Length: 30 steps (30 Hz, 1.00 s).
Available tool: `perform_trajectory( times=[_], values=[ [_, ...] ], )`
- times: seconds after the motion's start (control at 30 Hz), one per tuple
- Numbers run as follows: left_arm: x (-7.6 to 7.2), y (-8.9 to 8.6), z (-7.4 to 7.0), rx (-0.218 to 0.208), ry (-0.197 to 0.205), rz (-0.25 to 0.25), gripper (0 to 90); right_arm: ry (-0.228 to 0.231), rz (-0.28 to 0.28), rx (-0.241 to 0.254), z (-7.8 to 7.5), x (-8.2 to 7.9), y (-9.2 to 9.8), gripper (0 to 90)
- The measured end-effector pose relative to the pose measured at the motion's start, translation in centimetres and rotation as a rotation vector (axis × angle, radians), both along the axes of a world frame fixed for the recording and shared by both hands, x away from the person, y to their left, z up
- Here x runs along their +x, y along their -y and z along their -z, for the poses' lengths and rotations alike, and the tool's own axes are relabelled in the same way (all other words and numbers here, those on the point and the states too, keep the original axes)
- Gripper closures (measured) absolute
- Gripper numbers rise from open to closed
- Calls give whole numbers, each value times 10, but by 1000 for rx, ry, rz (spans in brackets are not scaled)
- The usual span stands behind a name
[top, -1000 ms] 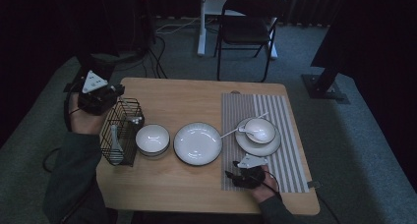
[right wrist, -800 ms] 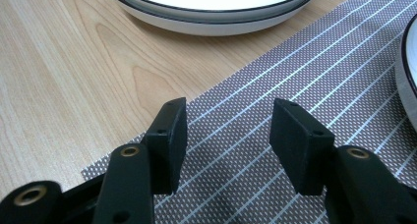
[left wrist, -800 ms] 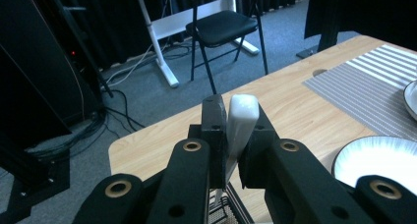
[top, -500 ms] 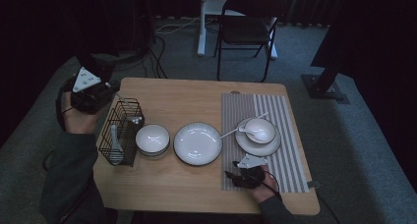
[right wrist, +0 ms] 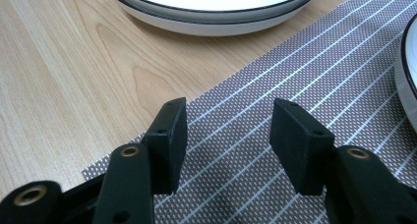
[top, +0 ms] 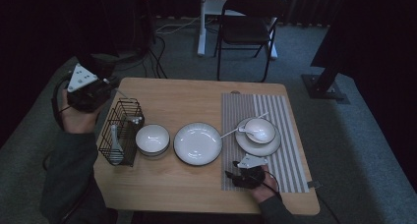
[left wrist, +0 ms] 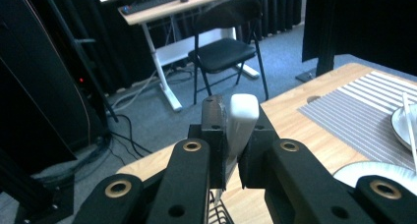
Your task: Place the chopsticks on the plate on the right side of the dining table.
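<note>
While right hand-held gripper [right wrist: 228, 145] gapes, left hand-held gripper [left wrist: 232, 135] clamps white utensil handle [left wrist: 242, 121].

Two bowls [top: 152, 138] [top: 259, 129], two plates [top: 197, 143] [top: 275, 144], three spoons [left wrist: 241, 121] [top: 116, 144] [top: 231, 132], one basket [top: 122, 130], one mat [top: 290, 150], one chair [top: 246, 30].

We hold our left gripper [top: 91, 89] raised off the table's left edge, its grey plate facing up, its jaws clamped tight on a white utensil handle [left wrist: 241, 123]. Our left forearm runs up from the bottom. Our right gripper [top: 244, 177] rests low near the front edge, jaws parted with nothing between them.
</note>
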<state>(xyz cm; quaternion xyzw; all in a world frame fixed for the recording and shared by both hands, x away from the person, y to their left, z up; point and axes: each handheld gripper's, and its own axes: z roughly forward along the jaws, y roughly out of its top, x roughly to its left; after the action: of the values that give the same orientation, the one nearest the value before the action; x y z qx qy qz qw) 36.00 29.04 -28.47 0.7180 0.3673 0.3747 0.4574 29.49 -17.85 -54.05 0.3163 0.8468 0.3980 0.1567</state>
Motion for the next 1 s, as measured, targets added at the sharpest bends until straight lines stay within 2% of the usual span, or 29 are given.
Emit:
perform_trajectory(
  times=[0.2, 0.37, 0.67, 0.83, 1.0],
  values=[
    [-3, 5, -6, -7, 22, 15, 839, 0, 0, -1, 0, 0, 0, 481],
    [-1, 15, -5, -14, 16, 54, 839, 1, 0, -1, 0, 0, 0, 481],
    [4, 45, 1, -9, -10, 133, 839, 0, 5, 2, -1, 0, 1, 482],
    [7, 67, 9, 18, -37, 188, 839, 4, 12, 4, -1, 0, 1, 493],
    [9, 84, 15, 12, -59, 237, 839, 7, 20, 5, -1, 0, 1, 509]
  ],
)
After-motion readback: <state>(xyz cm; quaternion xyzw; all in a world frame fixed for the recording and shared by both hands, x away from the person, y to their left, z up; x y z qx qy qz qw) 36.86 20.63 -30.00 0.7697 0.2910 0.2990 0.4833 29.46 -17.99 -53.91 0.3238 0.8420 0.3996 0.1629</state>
